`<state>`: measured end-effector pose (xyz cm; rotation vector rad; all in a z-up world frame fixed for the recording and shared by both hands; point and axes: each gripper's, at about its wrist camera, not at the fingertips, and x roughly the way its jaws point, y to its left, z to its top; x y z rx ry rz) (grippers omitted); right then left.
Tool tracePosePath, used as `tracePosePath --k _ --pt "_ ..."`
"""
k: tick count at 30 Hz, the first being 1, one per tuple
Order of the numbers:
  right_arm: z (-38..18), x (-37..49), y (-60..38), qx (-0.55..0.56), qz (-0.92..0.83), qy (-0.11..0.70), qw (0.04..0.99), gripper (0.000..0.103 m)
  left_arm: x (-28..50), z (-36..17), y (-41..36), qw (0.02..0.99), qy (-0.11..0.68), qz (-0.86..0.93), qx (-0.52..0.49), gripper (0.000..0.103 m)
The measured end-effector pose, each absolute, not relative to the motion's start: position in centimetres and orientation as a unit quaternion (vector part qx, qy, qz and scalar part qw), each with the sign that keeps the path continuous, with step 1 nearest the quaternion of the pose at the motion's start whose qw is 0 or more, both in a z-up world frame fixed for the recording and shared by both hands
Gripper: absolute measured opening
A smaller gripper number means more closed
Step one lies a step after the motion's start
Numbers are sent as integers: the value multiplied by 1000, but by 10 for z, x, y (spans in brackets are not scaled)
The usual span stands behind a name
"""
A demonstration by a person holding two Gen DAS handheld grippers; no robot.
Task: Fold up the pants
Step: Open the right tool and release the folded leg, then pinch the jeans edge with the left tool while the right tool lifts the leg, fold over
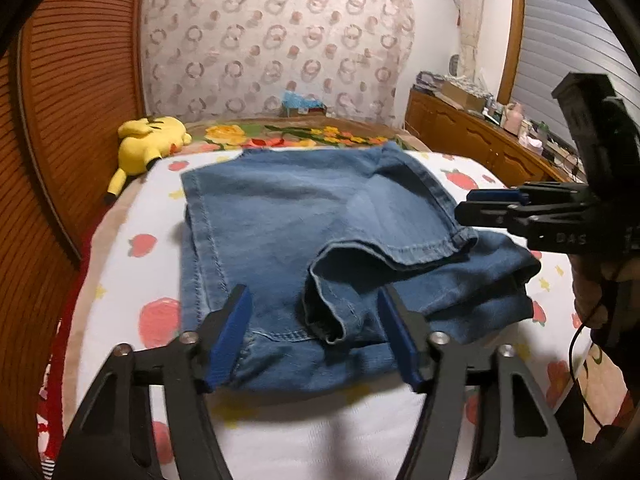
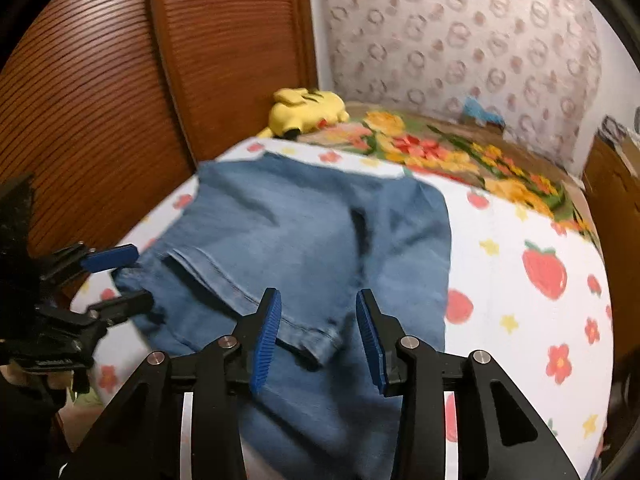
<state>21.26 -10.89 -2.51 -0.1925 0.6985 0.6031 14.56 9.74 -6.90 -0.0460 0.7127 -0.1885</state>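
The folded pants (image 1: 304,224) lie on the strawberry sheet (image 1: 120,264), their loose hem directly ahead between the left gripper's (image 1: 316,332) spread, empty fingers, the right gripper (image 2: 318,336), also spread and empty, alongside.

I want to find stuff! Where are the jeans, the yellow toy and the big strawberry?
jeans (image 1: 280,208): left wrist view, on the flat top layer.
yellow toy (image 1: 150,138): left wrist view, on its body.
big strawberry (image 2: 545,274): right wrist view, on the middle of the print on the sheet.
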Motion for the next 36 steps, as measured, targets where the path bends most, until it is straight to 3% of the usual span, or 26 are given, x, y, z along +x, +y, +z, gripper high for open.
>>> tracePosePath --k 6,12,14,18,25,36 --pt "-39 223 -94 -78 284 368 882 43 148 -80 93 926 363 -103 -14 37" --pt "-44 228 -81 -63 287 382 876 43 145 -79 86 926 358 -116 -9 24" --pt "-41 228 -81 -57 292 381 875 17 144 -76 85 928 354 -119 -6 18" --pt "-14 224 -75 -54 308 354 882 11 138 -61 84 933 334 -131 -15 8" --pt "44 214 -55 -58 336 279 898 10 125 -37 82 945 299 -132 -10 4" --pt "86 232 6 -118 362 251 890 10 100 -28 116 953 279 -112 -43 2"
